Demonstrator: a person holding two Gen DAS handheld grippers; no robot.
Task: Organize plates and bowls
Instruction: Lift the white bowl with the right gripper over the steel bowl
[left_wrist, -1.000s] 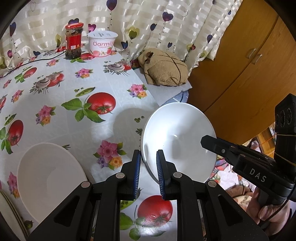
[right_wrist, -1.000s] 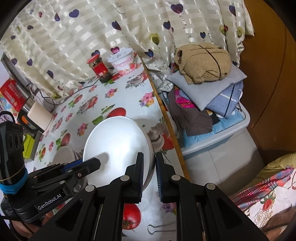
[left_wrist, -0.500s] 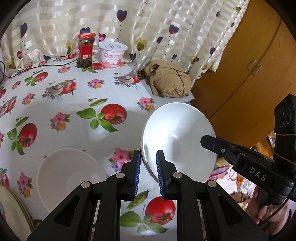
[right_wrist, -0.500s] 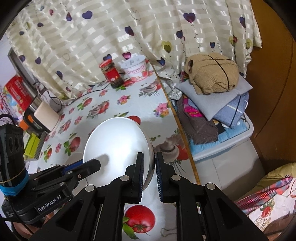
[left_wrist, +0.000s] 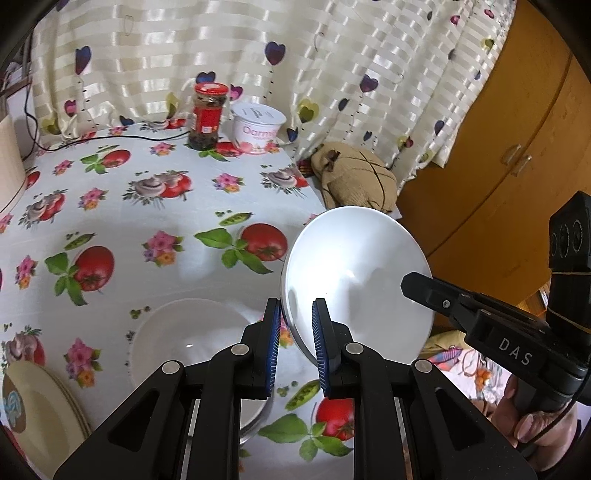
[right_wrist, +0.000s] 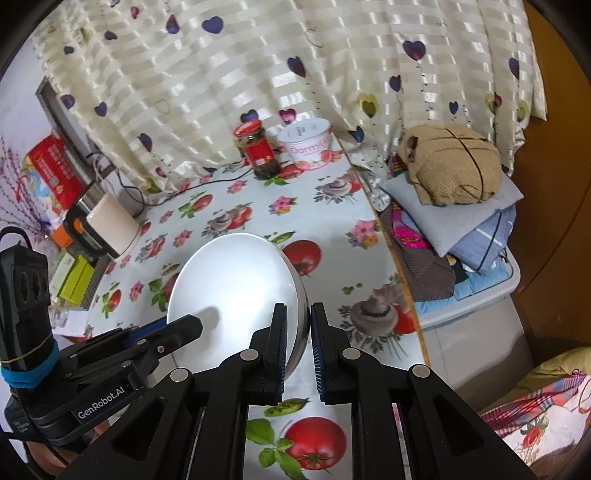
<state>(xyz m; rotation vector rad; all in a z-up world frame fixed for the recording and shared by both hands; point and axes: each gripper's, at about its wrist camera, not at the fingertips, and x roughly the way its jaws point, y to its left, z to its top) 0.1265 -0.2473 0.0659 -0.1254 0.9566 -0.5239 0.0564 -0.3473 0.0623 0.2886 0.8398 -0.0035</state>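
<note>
Large table (left_wrist: 155, 206) under a cloth printed with tomatoes and flowers, curtain (left_wrist: 295, 55) behind, wooden cupboard (left_wrist: 517, 147) to the right. Near the table's right edge, held tilted in the air: a white bowl (left_wrist: 354, 280), clear of the cloth. Pinched at its near-left rim by the left tool (left_wrist: 293, 332), blue pads on either side of the thin wall. Pinched at the opposite rim by the right tool (right_wrist: 297, 328), jaws pressed nearly together on the edge.

Likely risks, judged from this pose: smooth glazed rim, narrow pad contact, steep tilt, so a slip if either hand twists or the two drift apart. Bowl partly out past the table's edge, so a drop probably lands on the floor or the storage bin (right_wrist: 476, 299), not the cloth. Uneven lowering could knock rim against rim.

Plain, glossy, deep, empty, bright glare on the inside.

Second white bowl (left_wrist: 192, 339) resting on the cloth at near left, a probable nesting target. Stack of cream plates (left_wrist: 40, 406) at far-left corner of view. Jar (left_wrist: 207, 114) and yogurt tub (left_wrist: 258, 127) at the far side.
</note>
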